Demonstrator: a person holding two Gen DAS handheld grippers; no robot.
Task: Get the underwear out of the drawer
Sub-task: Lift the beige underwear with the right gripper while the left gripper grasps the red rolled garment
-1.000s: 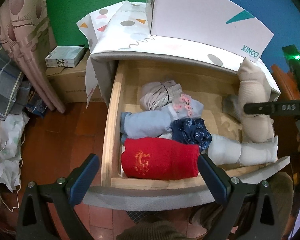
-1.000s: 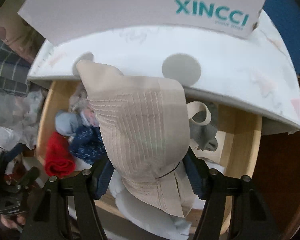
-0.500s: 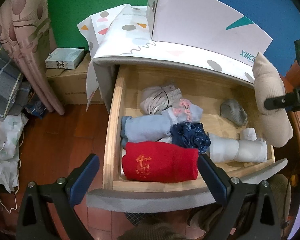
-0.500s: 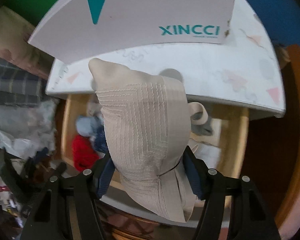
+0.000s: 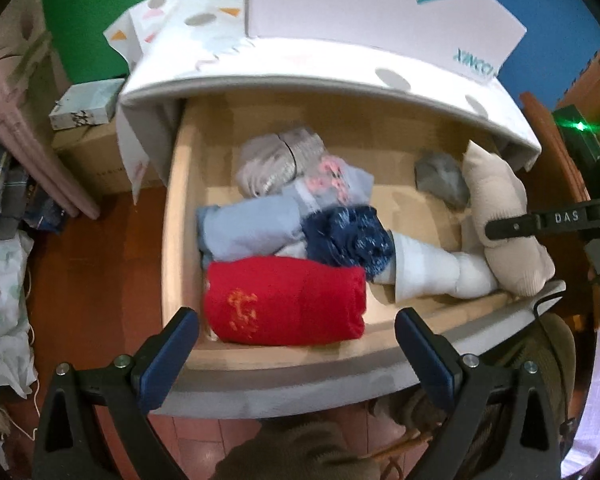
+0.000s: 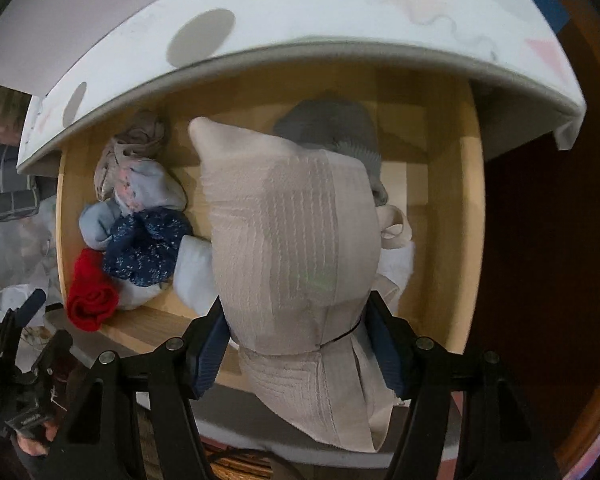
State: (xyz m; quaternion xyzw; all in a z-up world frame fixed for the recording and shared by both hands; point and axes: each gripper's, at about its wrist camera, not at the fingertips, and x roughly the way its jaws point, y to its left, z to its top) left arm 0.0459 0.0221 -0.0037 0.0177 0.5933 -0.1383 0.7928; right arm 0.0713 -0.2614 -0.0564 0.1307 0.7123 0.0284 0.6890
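Wooden drawer (image 6: pixel 456 216) is standing open under a white patterned top.
Right gripper (image 6: pixel 296 348) is pinching the beige underwear (image 6: pixel 292 232) between both pads, roll pointing toward 12 o'clock over the drawer; left gripper (image 5: pixel 296 356) is hanging open, empty.

The right tongs (image 6: pixel 296 344) are clamping beige underwear (image 6: pixel 288 232) above the drawer (image 5: pixel 176 216); the left tongs (image 5: pixel 296 356) are gaping empty over its front.

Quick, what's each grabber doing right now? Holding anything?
Left gripper: open, holding nothing, above the red roll.
Right gripper: shut on the beige underwear.
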